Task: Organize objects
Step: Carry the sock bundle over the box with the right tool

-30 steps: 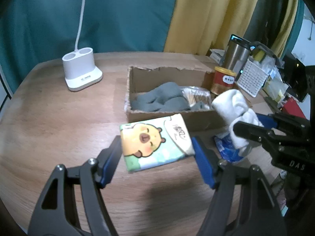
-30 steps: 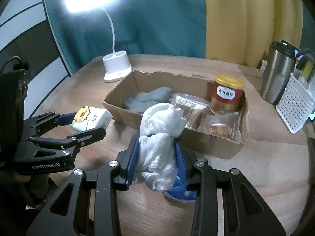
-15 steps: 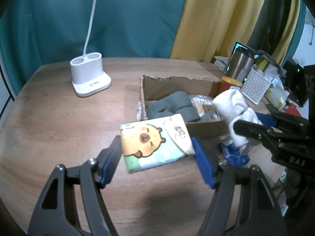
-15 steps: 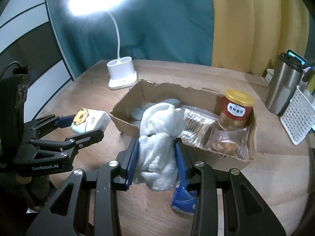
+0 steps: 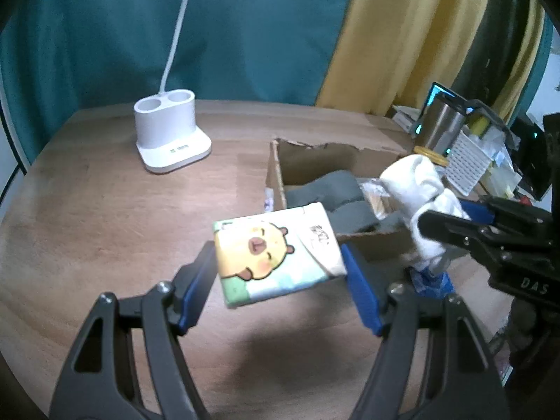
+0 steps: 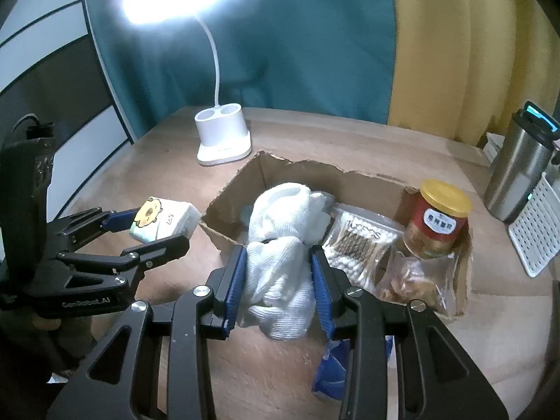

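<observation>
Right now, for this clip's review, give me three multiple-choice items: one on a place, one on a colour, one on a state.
1. Where does the jar stand?
A. inside the cardboard box
B. beside the lamp base
C. in the white basket

2. What colour is the jar's lid?
A. blue
B. yellow
C. green

3. What does the right gripper hold?
A. nothing
B. the tissue pack
C. a white cloth

Answers: 1 A, the box walls surround it. 2 B, the lid shows yellow. 3 C, its pads press the cloth; the left gripper has the tissue pack.
</observation>
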